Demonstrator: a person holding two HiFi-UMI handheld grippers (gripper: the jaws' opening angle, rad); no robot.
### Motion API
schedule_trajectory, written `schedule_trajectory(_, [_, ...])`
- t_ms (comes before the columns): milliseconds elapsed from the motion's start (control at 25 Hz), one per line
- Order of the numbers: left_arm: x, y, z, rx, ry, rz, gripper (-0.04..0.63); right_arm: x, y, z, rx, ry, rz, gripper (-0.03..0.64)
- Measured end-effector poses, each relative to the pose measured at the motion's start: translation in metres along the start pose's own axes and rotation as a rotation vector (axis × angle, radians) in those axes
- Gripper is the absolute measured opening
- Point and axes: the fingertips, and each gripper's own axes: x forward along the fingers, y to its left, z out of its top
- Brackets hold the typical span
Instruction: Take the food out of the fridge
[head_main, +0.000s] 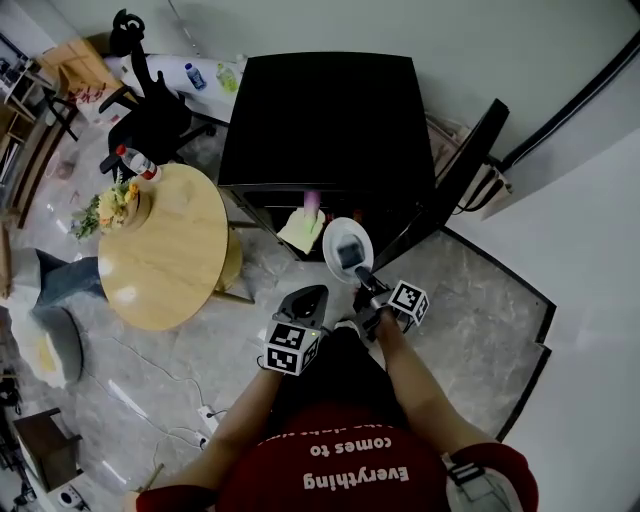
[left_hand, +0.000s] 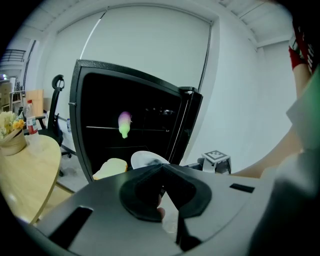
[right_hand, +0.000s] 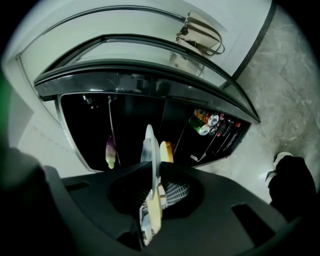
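Observation:
The black fridge (head_main: 320, 110) stands open, its door (head_main: 455, 185) swung out to the right. My right gripper (head_main: 363, 280) is shut on the rim of a white plate (head_main: 331, 240) with a dark grey piece of food (head_main: 349, 252) on it, just in front of the opening. The right gripper view shows that plate (right_hand: 151, 150) edge-on between the jaws (right_hand: 152, 197). My left gripper (head_main: 308, 297) hangs beside it, lower left, shut and empty (left_hand: 161, 170). Inside the fridge remain a pink-and-green vegetable (left_hand: 124, 123) and a pale yellow bread-like item (left_hand: 112, 167).
Drink cans (right_hand: 209, 122) fill the fridge door's shelf. A round wooden table (head_main: 165, 250) with a flower basket (head_main: 118, 205) and a bottle (head_main: 138, 162) stands left of the fridge, an office chair (head_main: 150, 110) behind it. Cables trail on the marble floor (head_main: 470, 320).

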Motion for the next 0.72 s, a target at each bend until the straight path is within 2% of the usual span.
schedule_trajectory(160, [-0.017, -0.002, 0.015, -0.007, -0.042, 0.006, 0.004, -0.016, 0.022, -0.016, 0.029, 0.061, 0.057, 0.041])
schedule_trajectory(280, [-0.034, -0.002, 0.018, -0.07, -0.072, 0.011, 0.005, -0.034, 0.045, -0.034, 0.068, 0.123, 0.103, 0.041])
schedule_trajectory(400, [-0.054, 0.0, 0.016, -0.131, -0.104, 0.031, 0.005, -0.054, 0.068, -0.053, 0.056, 0.192, 0.138, 0.041])
schedule_trajectory(600, [-0.089, 0.013, 0.012, -0.184, -0.149, 0.105, 0.005, -0.063, 0.097, -0.083, 0.037, 0.283, 0.173, 0.041])
schedule_trajectory(720, [-0.107, 0.021, 0.009, -0.222, -0.184, 0.174, 0.004, -0.053, 0.106, -0.1, -0.004, 0.378, 0.171, 0.041])
